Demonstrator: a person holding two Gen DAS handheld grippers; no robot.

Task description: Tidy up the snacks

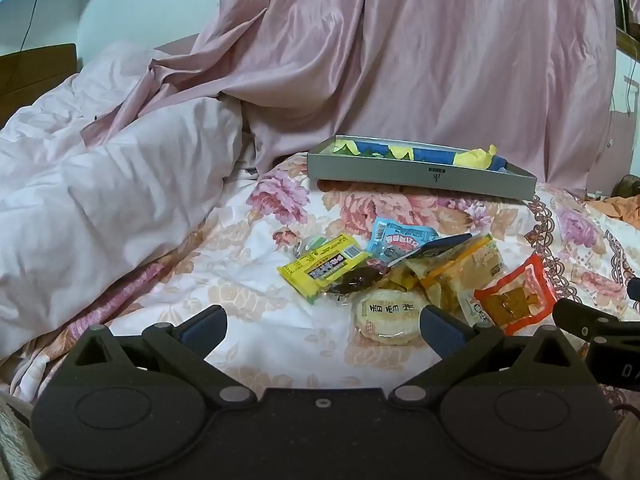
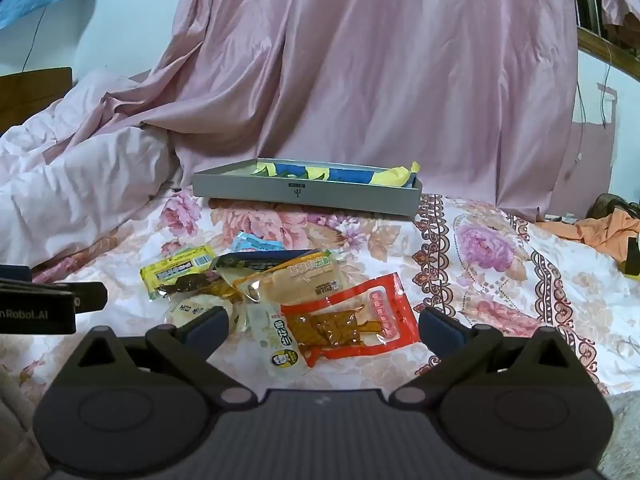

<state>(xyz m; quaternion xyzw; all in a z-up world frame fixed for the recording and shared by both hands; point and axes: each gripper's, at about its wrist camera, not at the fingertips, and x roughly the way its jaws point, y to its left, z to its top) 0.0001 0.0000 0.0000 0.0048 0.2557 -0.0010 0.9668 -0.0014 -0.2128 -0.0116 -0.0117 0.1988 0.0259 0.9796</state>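
Plainly, a bed as the working surface: a floral sheet [image 2: 500, 264] in pink, white and peach, with a pile of snacks [image 2: 276, 292] heaped near the middle, close to both cameras. Readable on the round rice cracker [image 1: 390, 314]: three Chinese characters, 香香米. Printed lettering on the red packet [image 2: 360, 316] too, though too small and skewed to make out; brown pieces showing through its clear window. A yellow packet [image 1: 324, 266] with a barcode and a black label at the left of the pile, a light blue packet [image 1: 396, 240] just behind, a long orange-edged packet [image 2: 292, 276] lying across the middle. Farther back, apart from the pile, a shallow grey tray [image 2: 308, 194] with a small logo on its near wall and blue and yellow wrapping inside. Left gripper [image 1: 324, 326] with its fingers spread wide apart, empty, hovering near the cracker. Right gripper [image 2: 324, 326] likewise spread wide, empty, straddling the near end of the red packet. "nRobot.AI" legible on the other tool's casing at the left edge of the right view. Beyond the tray, a pink satin curtain [image 2: 360, 80]; at the left, a rumpled pale quilt [image 1: 100, 180]; at the far right, an orange cloth [image 2: 604, 234].
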